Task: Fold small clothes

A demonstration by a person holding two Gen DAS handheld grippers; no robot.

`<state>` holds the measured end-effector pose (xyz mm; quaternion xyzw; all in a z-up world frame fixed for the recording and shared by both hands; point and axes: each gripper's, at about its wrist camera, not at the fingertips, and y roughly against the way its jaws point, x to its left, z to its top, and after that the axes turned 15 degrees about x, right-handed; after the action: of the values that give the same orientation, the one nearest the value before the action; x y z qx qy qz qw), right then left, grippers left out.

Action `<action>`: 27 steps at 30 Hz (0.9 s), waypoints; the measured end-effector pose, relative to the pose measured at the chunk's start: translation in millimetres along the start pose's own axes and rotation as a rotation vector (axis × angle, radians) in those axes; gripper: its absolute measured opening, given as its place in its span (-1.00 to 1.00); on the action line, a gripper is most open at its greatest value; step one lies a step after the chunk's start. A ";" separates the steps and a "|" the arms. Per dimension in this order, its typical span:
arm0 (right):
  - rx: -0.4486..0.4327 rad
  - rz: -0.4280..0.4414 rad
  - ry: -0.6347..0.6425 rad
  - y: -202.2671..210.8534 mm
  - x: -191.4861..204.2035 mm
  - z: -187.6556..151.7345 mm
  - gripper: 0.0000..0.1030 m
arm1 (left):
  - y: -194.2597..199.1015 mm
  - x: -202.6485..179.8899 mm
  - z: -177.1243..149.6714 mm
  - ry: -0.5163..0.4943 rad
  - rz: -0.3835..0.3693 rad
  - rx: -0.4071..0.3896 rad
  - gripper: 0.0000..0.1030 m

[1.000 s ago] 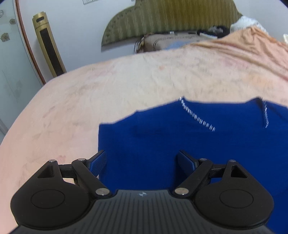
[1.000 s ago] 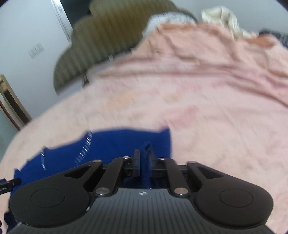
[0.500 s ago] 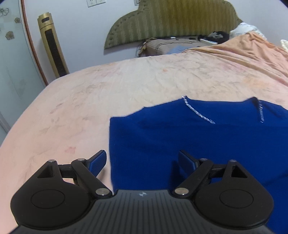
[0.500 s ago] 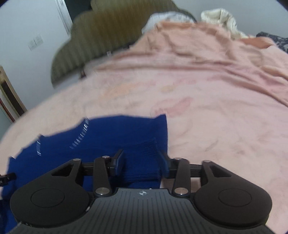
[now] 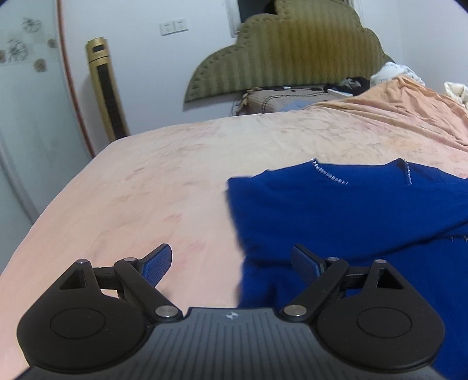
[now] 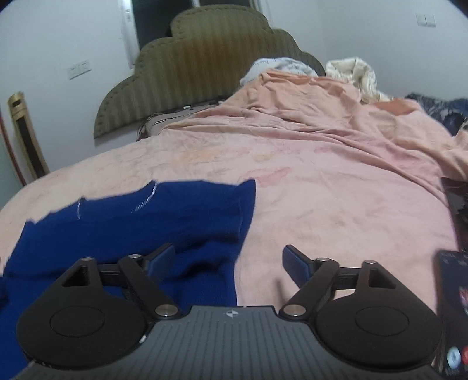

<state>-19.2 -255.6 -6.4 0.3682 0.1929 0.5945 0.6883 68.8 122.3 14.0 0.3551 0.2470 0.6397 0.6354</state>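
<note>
Left wrist view, nearest: the left gripper (image 5: 231,264) hangs over the bed (image 5: 163,181) with its jaws spread wide and nothing pressed between them; the left pad (image 5: 156,264) stands over bare pink sheet, the right pad (image 5: 305,264) over blue cloth. The sweater (image 5: 336,210), dark blue knit, lies flat on the sheet, its left edge running up between the two pads. A line of pale stitching (image 5: 330,175) marks its far edge. Beyond the bed's far left corner stands a gold tower fan (image 5: 106,87) against the wall; an olive padded headboard (image 5: 295,49) rises behind the far edge, with a wall switch (image 5: 173,27) to its left.

Right wrist view, nearest: the right gripper (image 6: 229,261) has just been opening and its jaws now stand released, gripping nothing. Its left pad (image 6: 162,258) sits over the sweater (image 6: 131,225); its right pad (image 6: 295,264) sits over bare bed (image 6: 336,204). The sweater's right edge, folded back on itself in a thick band, falls between the pads. At the right edge of the bed lies a phone (image 6: 453,315) with a lit screen. Farther off, the sheet bunches into ridges toward the far right corner, where pale bedding (image 6: 354,73) is heaped before the headboard (image 6: 201,64).
</note>
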 end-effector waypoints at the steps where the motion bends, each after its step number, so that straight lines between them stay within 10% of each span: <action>1: 0.004 0.003 0.017 3.3 2.6 -8.8 0.64 | 2.9 4.3 -7.2 0.003 -0.014 0.010 0.74; 15: -0.020 0.040 0.083 32.6 35.7 -71.6 0.64 | 22.0 -16.5 -53.9 -0.081 -0.143 -0.075 0.74; 21: -0.035 -0.073 0.142 36.4 45.6 -85.7 0.64 | 23.7 -41.0 -74.8 -0.230 0.057 -0.073 0.74; 27: -0.122 -0.221 0.156 51.5 25.3 -80.4 0.63 | 43.1 -21.4 -81.9 -0.144 -0.071 -0.020 0.74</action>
<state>-105.0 -207.8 -16.8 0.2549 0.2485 0.5523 0.7538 -22.9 109.1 -7.2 0.3846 0.2068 0.5919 0.6774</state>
